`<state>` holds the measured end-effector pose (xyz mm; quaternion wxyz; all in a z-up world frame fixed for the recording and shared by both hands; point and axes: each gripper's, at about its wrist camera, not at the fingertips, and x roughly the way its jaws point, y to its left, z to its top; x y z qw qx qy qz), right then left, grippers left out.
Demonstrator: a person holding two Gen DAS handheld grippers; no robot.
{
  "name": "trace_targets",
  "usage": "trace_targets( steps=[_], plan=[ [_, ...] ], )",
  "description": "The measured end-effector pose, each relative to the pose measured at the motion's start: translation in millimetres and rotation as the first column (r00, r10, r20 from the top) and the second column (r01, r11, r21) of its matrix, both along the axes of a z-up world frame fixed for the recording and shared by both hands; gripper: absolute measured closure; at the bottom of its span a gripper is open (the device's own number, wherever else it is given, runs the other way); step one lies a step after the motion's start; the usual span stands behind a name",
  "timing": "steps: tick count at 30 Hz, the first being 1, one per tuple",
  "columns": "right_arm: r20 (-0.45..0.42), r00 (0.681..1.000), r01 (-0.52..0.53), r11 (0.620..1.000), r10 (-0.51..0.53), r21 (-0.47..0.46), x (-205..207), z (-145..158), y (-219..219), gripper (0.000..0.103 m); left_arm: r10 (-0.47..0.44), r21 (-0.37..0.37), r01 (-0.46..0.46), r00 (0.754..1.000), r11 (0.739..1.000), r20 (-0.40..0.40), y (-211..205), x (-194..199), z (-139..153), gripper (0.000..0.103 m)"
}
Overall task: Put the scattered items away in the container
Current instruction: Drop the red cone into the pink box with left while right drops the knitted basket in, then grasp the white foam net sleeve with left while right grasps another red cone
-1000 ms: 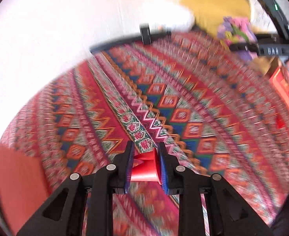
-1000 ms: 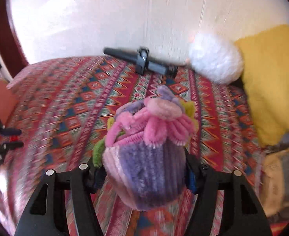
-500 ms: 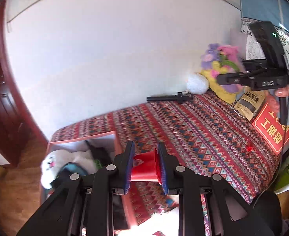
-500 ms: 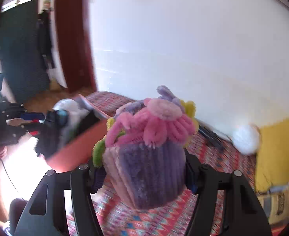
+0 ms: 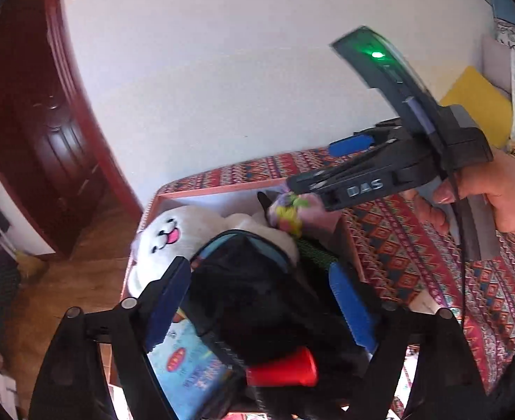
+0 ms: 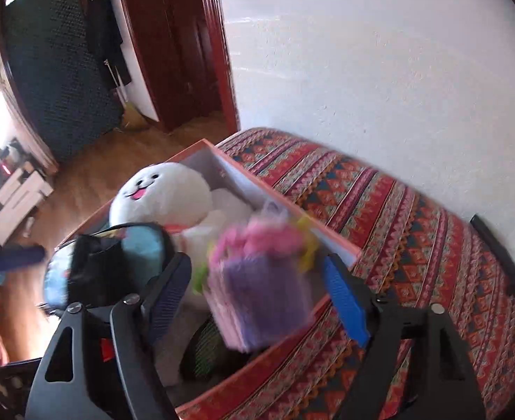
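Purple chenille makes up the flower pot (image 6: 257, 290) dropping between the fingers of my right claw (image 6: 257, 297); it is blurred, tilted, and apparently clear of both blue pads, right over the near corner of the orange box (image 6: 331, 241). Down beneath my left claw (image 5: 257, 301), the little red cone (image 5: 285, 371) lies on its side on a dark bag (image 5: 250, 297) already piled in the box.

Both claws are opening, their jaws wide apart, and neither has hold of anything; the pot sits in the gap of the right one and the cone just below the gap of the left.

The box looks heaped. A white plush toy (image 6: 162, 192) fills the far end beyond my right claw, the bag covers the middle, and a blue booklet (image 5: 187, 360) shows under my left finger. So the pot could land on the rim or on the soft pile and roll out onto the patterned bed (image 6: 415, 245) to the right of my claw. The cone, being round and resting on a sloping bag, might slide off toward the near edge; I cannot tell from this angle whether a wall stands there to stop it.

My right hand (image 5: 495, 196) shows in the left view, gripping its handle close above the box.
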<state>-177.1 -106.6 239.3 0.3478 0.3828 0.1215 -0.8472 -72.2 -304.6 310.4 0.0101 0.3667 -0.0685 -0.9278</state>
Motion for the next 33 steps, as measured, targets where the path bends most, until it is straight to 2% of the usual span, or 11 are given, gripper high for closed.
trace_targets(
  steps=[5,9,11,15,18,22,25,28,31,33],
  plan=[
    [-0.008,0.999,0.035,0.999,-0.035,-0.036,6,15,37,0.021,0.045,0.042,-0.045,0.999,0.998,0.007,-10,6,1,0.021],
    [-0.006,0.996,0.084,0.993,-0.085,-0.077,27,43,94,0.020,0.059,-0.003,-0.059,0.998,0.998,-0.008,7,27,20,0.021],
    [0.018,0.993,0.118,0.986,-0.116,-0.122,47,59,142,0.020,0.068,-0.009,-0.069,0.998,0.998,-0.013,15,40,34,0.021],
    [0.019,0.989,0.150,0.975,-0.149,-0.166,106,78,237,0.020,0.100,0.075,-0.098,0.995,0.992,-0.021,24,85,57,0.021],
    [-0.006,0.982,0.184,0.969,-0.187,-0.166,162,82,320,0.018,0.062,0.120,-0.059,0.998,0.991,-0.018,55,116,56,0.019],
    [0.004,0.952,0.304,0.940,-0.307,-0.158,224,58,429,0.018,-0.064,0.156,0.057,0.997,0.986,0.042,134,129,22,0.019],
    [0.041,0.911,0.413,0.899,-0.411,-0.146,254,22,500,0.018,-0.135,0.237,0.107,0.985,0.966,0.104,195,123,-22,0.019],
    [0.115,0.866,0.498,0.858,-0.486,-0.125,270,-25,555,0.021,-0.138,0.299,0.079,0.973,0.951,0.183,252,117,-77,0.019],
    [0.178,0.819,0.565,0.821,-0.545,-0.087,269,-75,587,0.022,-0.101,0.335,0.016,0.966,0.942,0.236,297,120,-126,0.019],
    [0.218,0.785,0.608,0.788,-0.580,-0.096,262,-105,602,0.025,-0.073,0.340,-0.020,0.963,0.940,0.258,317,130,-152,0.019]
  ],
)
